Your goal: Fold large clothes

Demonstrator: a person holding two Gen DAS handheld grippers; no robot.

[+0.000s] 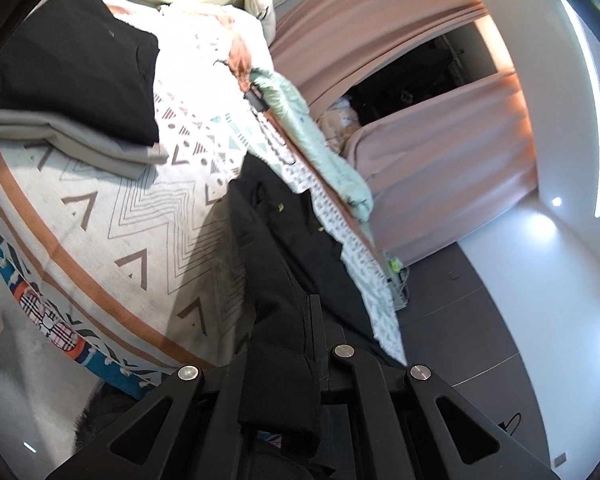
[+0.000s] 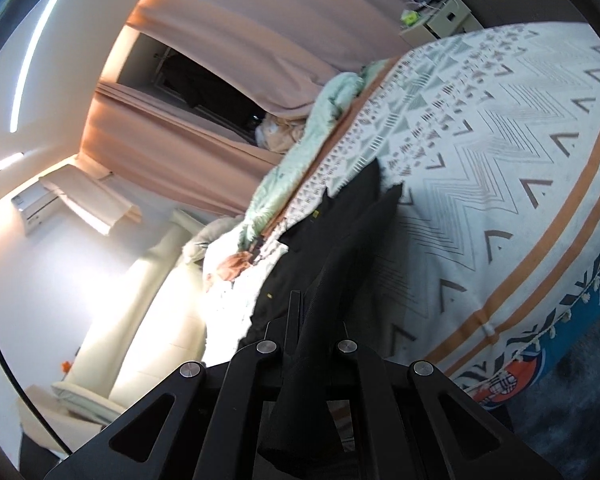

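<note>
A large black garment [image 1: 288, 236] is stretched over the patterned bedspread [image 1: 140, 232], lifted off it at my end. My left gripper [image 1: 300, 340] is shut on one edge of it, with black cloth bunched between the fingers. In the right wrist view the same black garment [image 2: 340, 224] runs away from me across the bedspread [image 2: 500, 160]. My right gripper [image 2: 312, 332] is shut on its near edge. Small yellow tags show on the cloth in both views.
A folded black garment [image 1: 68, 64] lies on a folded grey one [image 1: 80, 140] at the far left of the bed. A mint blanket [image 1: 324, 148] lies along the far bed edge. Pink curtains [image 1: 440, 152] hang beyond. A cream headboard [image 2: 148, 300] stands at the left.
</note>
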